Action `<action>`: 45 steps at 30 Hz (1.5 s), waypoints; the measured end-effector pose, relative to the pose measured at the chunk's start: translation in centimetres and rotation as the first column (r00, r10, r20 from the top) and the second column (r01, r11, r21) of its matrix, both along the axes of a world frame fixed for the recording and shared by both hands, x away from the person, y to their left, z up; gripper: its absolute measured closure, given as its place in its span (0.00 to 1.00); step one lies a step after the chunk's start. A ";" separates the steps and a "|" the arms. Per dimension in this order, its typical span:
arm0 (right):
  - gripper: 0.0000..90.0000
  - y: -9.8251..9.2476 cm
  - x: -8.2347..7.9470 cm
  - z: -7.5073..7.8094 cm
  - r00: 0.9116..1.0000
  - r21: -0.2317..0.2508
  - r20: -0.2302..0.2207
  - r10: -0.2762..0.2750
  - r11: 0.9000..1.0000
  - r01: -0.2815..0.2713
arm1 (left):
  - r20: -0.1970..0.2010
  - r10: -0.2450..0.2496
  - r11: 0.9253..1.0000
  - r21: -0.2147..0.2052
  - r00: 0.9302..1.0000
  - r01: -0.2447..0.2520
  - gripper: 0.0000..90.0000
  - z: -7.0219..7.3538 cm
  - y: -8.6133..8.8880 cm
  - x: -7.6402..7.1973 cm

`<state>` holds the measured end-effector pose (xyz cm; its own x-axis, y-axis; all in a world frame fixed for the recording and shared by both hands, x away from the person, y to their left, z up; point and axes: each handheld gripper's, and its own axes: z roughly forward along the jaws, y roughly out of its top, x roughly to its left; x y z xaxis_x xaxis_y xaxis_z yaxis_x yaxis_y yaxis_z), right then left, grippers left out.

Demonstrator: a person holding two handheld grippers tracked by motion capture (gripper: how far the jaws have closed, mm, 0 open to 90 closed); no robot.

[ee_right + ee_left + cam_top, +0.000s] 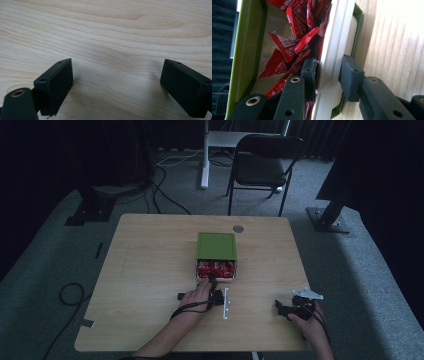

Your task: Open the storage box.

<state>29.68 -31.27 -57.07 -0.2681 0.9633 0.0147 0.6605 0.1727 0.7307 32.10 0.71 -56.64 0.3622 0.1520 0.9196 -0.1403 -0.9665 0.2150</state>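
Note:
A green box sits mid-table with a white drawer pulled out toward me, full of red packets. My left gripper is shut on the drawer's front wall. In the left gripper view, one pad is inside among the red packets and the other pad is outside, both pressing on the white wall. My right gripper rests near the table's front right, jaws open. In the right gripper view its jaws stand wide over bare wood.
The wooden table has a round grey grommet behind the box. Beyond the table stand a black folding chair and a white desk leg. Cables lie on the floor at left.

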 end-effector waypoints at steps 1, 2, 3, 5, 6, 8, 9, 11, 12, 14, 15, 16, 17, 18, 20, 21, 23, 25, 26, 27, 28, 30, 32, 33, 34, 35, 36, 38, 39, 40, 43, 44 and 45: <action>0.12 0.0 0.0 0.0 1.000 0.000 0.000 0.000 1.000 0.000 | 0.001 0.000 1.000 0.005 1.000 0.000 0.76 0.0 0.0 0.0; 0.12 0.0 0.0 0.0 1.000 0.000 0.000 0.000 1.000 0.000 | 0.002 -0.004 1.000 0.000 1.000 0.004 0.76 -0.1 0.0 0.0; 0.12 0.0 0.0 0.0 1.000 0.000 0.000 0.000 1.000 0.000 | 0.007 -0.012 1.000 -0.004 1.000 0.012 0.77 -0.1 0.1 0.0; 0.12 0.0 0.0 0.0 1.000 0.000 0.000 0.000 1.000 0.000 | 0.009 -0.017 1.000 0.001 1.000 0.017 0.77 -0.1 0.1 0.0; 0.12 0.0 0.0 0.0 1.000 0.000 0.000 0.000 1.000 0.000 | 0.010 -0.023 1.000 0.004 1.000 0.023 0.77 -0.1 0.2 0.0; 0.12 0.0 0.0 0.0 1.000 0.000 0.000 0.000 1.000 0.000 | 0.002 -0.024 1.000 0.017 1.000 0.023 0.78 0.1 0.2 0.0; 0.12 0.0 0.0 0.0 1.000 0.000 0.000 0.000 1.000 0.000 | 0.002 -0.024 1.000 0.017 1.000 0.023 0.78 0.1 0.2 0.0; 0.12 0.0 0.0 0.0 1.000 0.000 0.000 0.000 1.000 0.000 | -0.009 -0.025 0.999 0.032 1.000 0.026 0.78 0.2 0.1 0.0; 0.12 0.0 0.0 0.0 1.000 0.000 0.000 0.000 1.000 0.000 | -0.015 -0.029 0.999 0.038 0.999 0.029 0.78 0.3 0.1 -0.1; 0.12 0.0 0.0 0.0 1.000 0.000 0.000 0.000 1.000 0.000 | -0.011 -0.036 0.998 0.043 0.999 0.036 0.78 0.3 0.1 -0.2; 0.12 0.0 0.0 0.0 1.000 0.000 0.000 0.000 1.000 0.000 | -0.011 -0.036 0.998 0.043 0.999 0.036 0.78 0.3 0.1 -0.2; 0.12 0.0 0.0 0.0 1.000 0.000 0.000 0.000 1.000 0.000 | -0.009 -0.037 0.998 0.045 0.999 0.037 0.78 0.3 0.2 -0.4; 0.12 0.0 0.0 0.0 1.000 0.000 0.000 0.000 1.000 0.000 | -0.009 -0.037 0.998 0.045 0.999 0.037 0.79 0.3 0.2 -0.4; 0.12 0.0 0.0 0.0 1.000 0.000 0.000 0.000 1.000 0.000 | -0.011 -0.040 0.998 0.047 0.999 0.040 0.79 0.3 0.1 -0.5; 0.12 0.0 0.0 0.0 1.000 -0.001 0.000 0.000 1.000 0.000 | -0.010 -0.041 0.998 0.051 0.999 0.041 0.79 0.3 0.1 -0.7; 0.12 0.0 0.0 0.0 1.000 -0.001 0.000 0.000 1.000 0.000 | -0.010 -0.041 0.998 0.051 0.999 0.041 0.79 0.3 0.1 -0.7; 0.12 0.0 0.0 0.0 1.000 0.000 0.000 0.000 1.000 0.000 | -0.009 -0.043 0.998 0.054 0.999 0.043 0.79 0.2 0.1 -0.9; 0.12 0.0 0.0 0.0 1.000 0.000 0.000 0.000 1.000 0.000 | -0.012 -0.047 0.997 0.058 0.999 0.047 0.79 0.3 0.2 -1.0; 0.12 0.0 0.0 0.0 1.000 0.000 0.000 0.000 1.000 0.000 | -0.015 -0.049 0.997 0.063 0.999 0.050 0.79 0.4 0.1 -1.3; 0.12 0.0 0.0 0.0 1.000 0.000 0.000 0.000 1.000 0.000 | -0.015 -0.049 0.997 0.063 0.999 0.050 0.79 0.4 0.1 -1.3; 0.12 0.0 0.0 0.0 1.000 0.000 0.000 0.000 1.000 0.000 | -0.014 -0.050 0.996 0.067 0.999 0.051 0.79 0.4 0.1 -1.6; 0.12 0.0 0.0 0.0 1.000 0.000 0.000 0.000 1.000 0.000 | -0.014 -0.052 0.995 0.079 0.999 0.053 0.79 0.4 0.1 -1.8; 0.12 0.0 0.0 0.0 1.000 0.000 0.000 0.000 1.000 0.000 | -0.022 -0.057 0.995 0.078 0.998 0.059 0.79 0.5 0.1 -2.0; 0.12 0.0 0.0 0.0 1.000 0.000 0.000 0.000 1.000 0.000 | -0.022 -0.057 0.995 0.078 0.998 0.059 0.79 0.5 0.1 -2.0; 0.12 0.0 0.0 0.0 1.000 0.000 0.000 0.000 1.000 0.000 | -0.024 -0.058 0.995 0.081 0.998 0.060 0.79 0.5 0.1 -2.2; 0.12 0.0 0.0 0.0 1.000 0.000 0.000 0.000 1.000 0.000 | -0.024 -0.058 0.995 0.081 0.998 0.060 0.79 0.5 0.1 -2.2; 0.12 0.0 0.0 0.0 1.000 0.000 0.000 0.000 1.000 0.000 | -0.026 -0.060 0.995 0.082 0.998 0.061 0.79 0.5 0.1 -2.4; 0.12 0.0 0.0 0.0 1.000 0.000 0.000 0.000 1.000 0.000 | -0.026 -0.063 0.994 0.084 0.998 0.065 0.79 0.5 0.1 -2.6; 0.12 0.0 0.0 0.0 1.000 0.000 0.000 0.000 1.000 0.000 | -0.029 -0.061 0.994 0.085 0.998 0.063 0.79 0.6 0.1 -2.8; 0.12 0.0 0.0 0.0 1.000 0.000 0.000 0.000 1.000 0.000 | -0.029 -0.061 0.994 0.085 0.998 0.063 0.80 0.6 0.1 -2.8; 0.12 0.0 0.0 0.0 1.000 0.000 0.000 0.000 1.000 0.000 | -0.029 -0.063 0.994 0.090 0.998 0.066 0.80 0.6 0.1 -3.3; 0.12 0.0 0.0 0.0 1.000 0.000 0.000 0.000 1.000 0.000 | -0.029 -0.063 0.994 0.090 0.998 0.066 0.80 0.6 0.1 -3.3; 0.12 0.0 0.0 0.0 1.000 0.000 0.000 0.000 1.000 0.000 | -0.031 -0.065 0.994 0.088 0.997 0.067 0.80 0.5 0.1 -3.6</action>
<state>29.68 -31.28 -57.07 -0.2682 0.9633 0.0144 0.6606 0.1730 0.7306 28.55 0.83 -56.10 0.3946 0.0452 0.9177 -0.1996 -0.9707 0.1337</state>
